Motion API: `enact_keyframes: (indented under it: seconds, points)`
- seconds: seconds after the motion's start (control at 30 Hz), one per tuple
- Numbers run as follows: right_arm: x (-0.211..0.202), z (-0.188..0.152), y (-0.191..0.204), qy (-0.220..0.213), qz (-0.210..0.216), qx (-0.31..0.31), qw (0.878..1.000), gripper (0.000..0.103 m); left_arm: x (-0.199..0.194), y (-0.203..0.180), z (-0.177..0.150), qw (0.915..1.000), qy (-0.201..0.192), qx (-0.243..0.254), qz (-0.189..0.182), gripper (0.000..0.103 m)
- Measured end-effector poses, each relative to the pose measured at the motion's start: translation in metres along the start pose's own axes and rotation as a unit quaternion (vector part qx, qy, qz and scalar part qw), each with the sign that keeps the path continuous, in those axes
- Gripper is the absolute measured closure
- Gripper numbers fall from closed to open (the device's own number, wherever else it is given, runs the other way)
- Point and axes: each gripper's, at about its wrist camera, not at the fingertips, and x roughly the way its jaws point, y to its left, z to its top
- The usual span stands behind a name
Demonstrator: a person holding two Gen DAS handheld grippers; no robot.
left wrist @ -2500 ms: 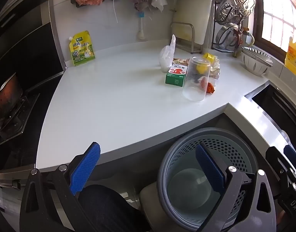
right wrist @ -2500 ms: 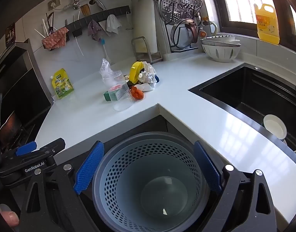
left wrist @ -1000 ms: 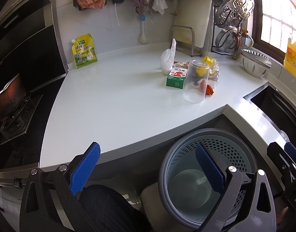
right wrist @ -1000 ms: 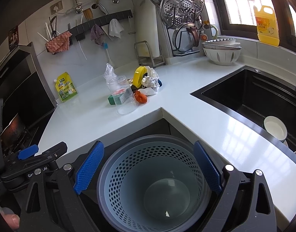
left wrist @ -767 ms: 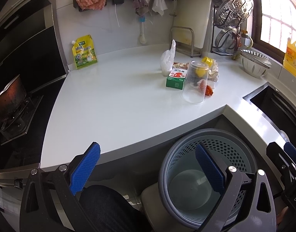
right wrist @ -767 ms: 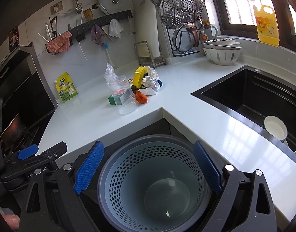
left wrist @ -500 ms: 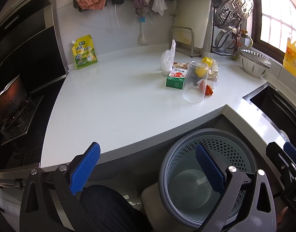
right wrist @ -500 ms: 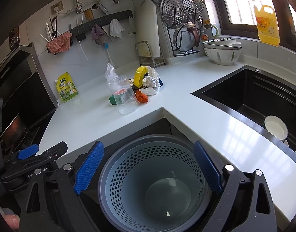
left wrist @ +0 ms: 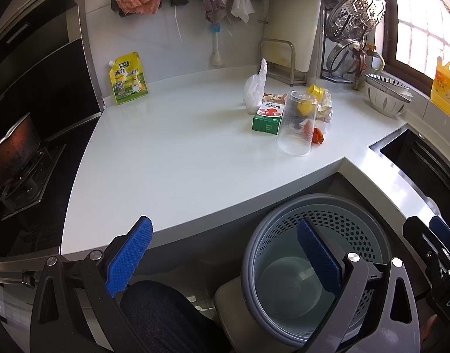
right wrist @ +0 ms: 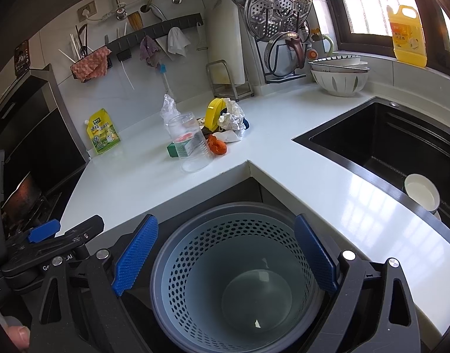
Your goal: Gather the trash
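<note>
A heap of trash lies on the white counter [left wrist: 172,147]: an upturned clear plastic cup [left wrist: 297,123] [right wrist: 191,144], a green carton [left wrist: 267,117] [right wrist: 175,148], a clear plastic bag [left wrist: 256,88], an orange scrap [right wrist: 216,144], crumpled paper [right wrist: 232,117] and a yellow tape roll [right wrist: 213,113]. A grey perforated bin [right wrist: 233,279] [left wrist: 313,264] stands on the floor below the counter corner. My left gripper [left wrist: 225,259] is open and empty, low in front of the counter edge. My right gripper [right wrist: 225,260] is open and empty, right above the bin.
A yellow pouch [left wrist: 128,78] leans on the back wall. A stove with a pan [left wrist: 16,147] is at the left. A black sink [right wrist: 401,147] holding a bowl [right wrist: 421,194] is at the right. A dish rack [right wrist: 281,29] and white bowls [right wrist: 339,73] stand at the back.
Both views have shifted slightly, as if the grippers have risen a little; the counter and trash now sit a bit lower in the frames. Both grippers stay open.
</note>
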Motion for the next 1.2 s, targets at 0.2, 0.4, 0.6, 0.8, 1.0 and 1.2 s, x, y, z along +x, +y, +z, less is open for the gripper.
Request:
enact_keyframes:
  seconds: [0.2, 0.4, 0.6, 0.8, 1.0, 1.2]
  points:
    - [0.001, -0.001, 0.000, 0.001, 0.000, 0.000, 1.000, 0.013, 0.000, -0.001, -0.002, 1.0000, 0.000, 0.002, 0.001, 0.006]
    - [0.003, -0.001, 0.000, 0.001, 0.001, 0.002, 1.000, 0.013, 0.002, -0.002, -0.001, 1.0000, 0.001, 0.003, 0.001, 0.006]
    - [0.006, -0.002, -0.002, 0.005, 0.004, 0.003, 1.000, 0.013, 0.005, -0.004, -0.002, 1.0000, 0.003, 0.004, 0.001, 0.006]
    - [0.011, -0.002, -0.008, 0.007, 0.005, 0.003, 1.000, 0.013, 0.015, -0.006, -0.002, 1.0000, 0.007, 0.003, 0.005, 0.006]
    - [0.017, 0.000, -0.024, 0.012, -0.003, 0.014, 1.000, 0.013, 0.037, -0.015, 0.008, 0.9998, 0.007, -0.010, -0.018, 0.006]
    - [0.027, 0.004, -0.041, 0.021, -0.014, 0.027, 0.999, 0.013, 0.058, -0.036, 0.033, 0.9996, -0.012, 0.001, -0.026, 0.006]
